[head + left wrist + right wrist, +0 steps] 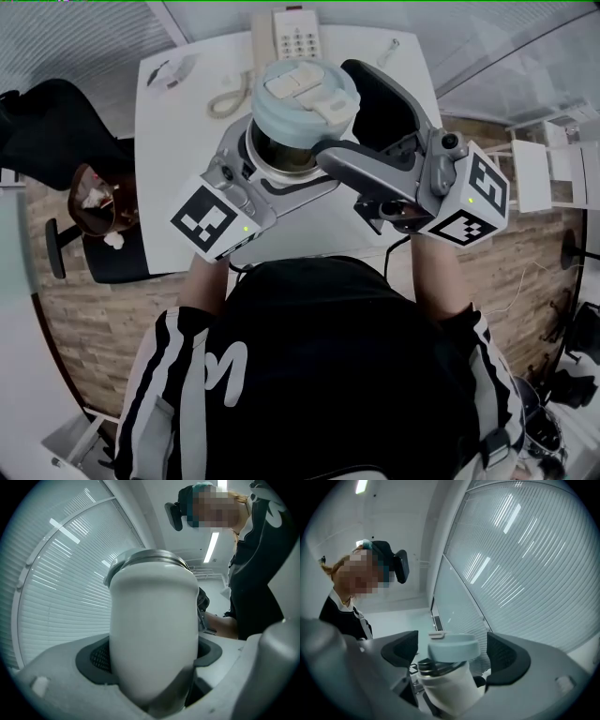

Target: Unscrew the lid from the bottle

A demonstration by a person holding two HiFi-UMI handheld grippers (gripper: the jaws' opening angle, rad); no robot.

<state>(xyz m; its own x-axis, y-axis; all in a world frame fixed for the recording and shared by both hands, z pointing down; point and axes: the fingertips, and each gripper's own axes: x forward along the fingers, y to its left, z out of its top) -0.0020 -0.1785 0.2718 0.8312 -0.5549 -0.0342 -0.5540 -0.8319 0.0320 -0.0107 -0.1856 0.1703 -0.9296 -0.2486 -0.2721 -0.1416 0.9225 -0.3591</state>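
My left gripper point(267, 171) is shut on a white bottle point(279, 150), held up above the table. The bottle's body point(152, 634) fills the left gripper view, pinched between the jaws, with its steel rim on top. A pale blue lid point(309, 89) sits loose and slightly askew on the neck. The steel threads show beneath the lid point(453, 649) in the right gripper view. My right gripper point(336, 112) is open around the lid, with a gap on each side between the lid and the dark pads point(506, 658).
Below lies a white table point(169, 141) with a desk phone point(295, 37) and its coiled cord at the far edge. A black chair point(56, 112) stands to the left. Window blinds point(525, 559) fill the background.
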